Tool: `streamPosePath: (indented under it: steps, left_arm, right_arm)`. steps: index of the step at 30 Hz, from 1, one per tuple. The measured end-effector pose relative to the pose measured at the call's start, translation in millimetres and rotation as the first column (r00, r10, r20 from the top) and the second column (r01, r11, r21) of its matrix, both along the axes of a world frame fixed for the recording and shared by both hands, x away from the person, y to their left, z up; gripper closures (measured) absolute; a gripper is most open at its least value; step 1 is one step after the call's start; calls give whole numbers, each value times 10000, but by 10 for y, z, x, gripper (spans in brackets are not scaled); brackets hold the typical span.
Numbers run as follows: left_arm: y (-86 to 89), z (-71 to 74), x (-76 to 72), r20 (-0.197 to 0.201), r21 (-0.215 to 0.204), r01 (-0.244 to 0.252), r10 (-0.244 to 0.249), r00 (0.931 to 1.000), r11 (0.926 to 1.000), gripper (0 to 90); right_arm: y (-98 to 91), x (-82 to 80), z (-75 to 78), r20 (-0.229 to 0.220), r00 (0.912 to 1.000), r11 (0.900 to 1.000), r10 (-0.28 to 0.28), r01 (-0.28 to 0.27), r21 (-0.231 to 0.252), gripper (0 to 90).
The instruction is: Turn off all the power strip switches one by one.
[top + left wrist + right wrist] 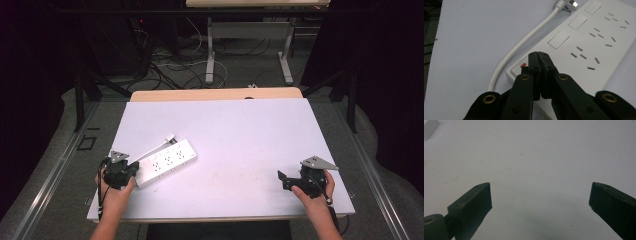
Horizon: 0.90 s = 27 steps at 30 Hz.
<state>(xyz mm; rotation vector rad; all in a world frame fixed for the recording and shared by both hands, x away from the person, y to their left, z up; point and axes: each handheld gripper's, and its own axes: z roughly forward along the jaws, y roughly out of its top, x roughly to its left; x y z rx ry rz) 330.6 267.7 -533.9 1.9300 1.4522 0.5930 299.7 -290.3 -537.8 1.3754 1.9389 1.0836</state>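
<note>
While the white power strip (166,162) lies flat on the counter (235,135) with its long axis slanting away from the left tool (131,169), its near end with the red switch (523,66) is met by that tool's clenched jaws, nothing held between them. Its cable (524,45) is curved along the strip's far side. Well apart from the strip, the right tool (281,179) is held released over bare counter.
</note>
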Motion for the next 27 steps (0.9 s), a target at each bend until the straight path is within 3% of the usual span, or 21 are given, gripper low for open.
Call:
streamPosePath:
  steps: [5,7,19,27]
  left_arm:
    - [-2,109,18,-66,-24,201,-201,9998,9998,895]
    - [0,126,26,62,-105,198,-197,9998,9997,896]
    - [-7,244,138,-83,-247,274,-276,9996,9993,898]
    - [-65,305,282,-414,-163,459,-465,9981,9988,898]
  right_arm:
    - [16,-14,-4,-3,10000,10000,25,-25,-52,37]
    - [24,-19,-1,2,10000,10000,24,-24,-92,37]
    - [15,-16,-8,3,10000,10000,7,-7,-19,37]
    - [25,-24,-11,-24,10000,10000,-77,77,53,36]
